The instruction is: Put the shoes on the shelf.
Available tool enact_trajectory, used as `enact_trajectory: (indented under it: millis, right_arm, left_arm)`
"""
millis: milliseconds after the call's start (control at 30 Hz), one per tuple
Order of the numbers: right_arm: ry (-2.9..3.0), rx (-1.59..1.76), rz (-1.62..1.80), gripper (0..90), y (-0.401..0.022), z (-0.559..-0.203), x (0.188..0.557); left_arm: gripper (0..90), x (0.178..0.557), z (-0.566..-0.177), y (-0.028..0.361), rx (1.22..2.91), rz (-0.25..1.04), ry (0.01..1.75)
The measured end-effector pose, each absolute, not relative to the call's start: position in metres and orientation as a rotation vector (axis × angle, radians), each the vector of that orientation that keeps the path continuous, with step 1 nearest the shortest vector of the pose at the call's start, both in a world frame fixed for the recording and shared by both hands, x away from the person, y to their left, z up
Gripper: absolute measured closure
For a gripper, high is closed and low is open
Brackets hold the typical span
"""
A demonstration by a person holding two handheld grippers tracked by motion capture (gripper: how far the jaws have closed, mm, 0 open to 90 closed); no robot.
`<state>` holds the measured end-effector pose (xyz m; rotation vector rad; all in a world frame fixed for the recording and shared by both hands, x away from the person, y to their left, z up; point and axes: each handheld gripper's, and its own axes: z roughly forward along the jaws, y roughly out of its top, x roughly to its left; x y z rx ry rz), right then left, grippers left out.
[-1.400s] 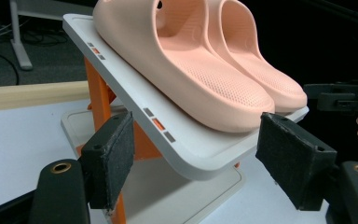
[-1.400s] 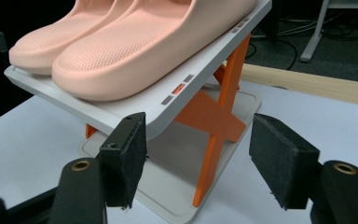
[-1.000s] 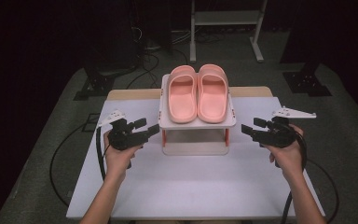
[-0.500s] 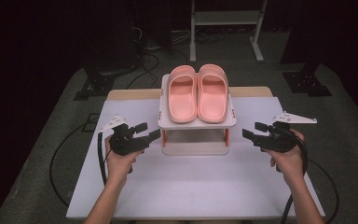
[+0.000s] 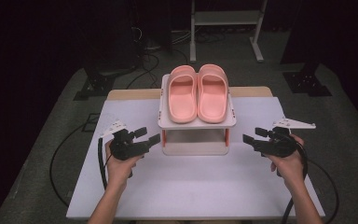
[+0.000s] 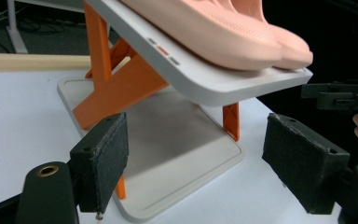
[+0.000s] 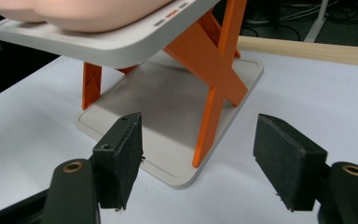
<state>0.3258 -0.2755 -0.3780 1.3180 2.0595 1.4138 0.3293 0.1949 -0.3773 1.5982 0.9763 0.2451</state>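
**Both tongs hanging back, slippers sitting on the rack**

Left tongs have just been opening a touch wider, nothing between the jaws. Right tongs are gaping too, also empty. Compared with a second ago both hands are barely shifting, flanking the rack on the table. Pink slippers are resting side by side on its top shelf. Reads as placement done, hands clearing off.

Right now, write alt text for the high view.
A pair of pink slippers sits on the top shelf of a small white rack on a white table. A left gripper and right gripper, both open, point at it from either side.
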Motion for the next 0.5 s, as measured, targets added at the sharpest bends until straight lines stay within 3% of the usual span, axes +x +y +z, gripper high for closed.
enact_trajectory:
  millis: [500]
  right_arm:
    - [2.065,1.344,1.416,32.1,-0.280,-0.394,0.322]
  left_arm:
    - [21.1,0.322,-0.395,0.198,1.614,0.238,0.993]
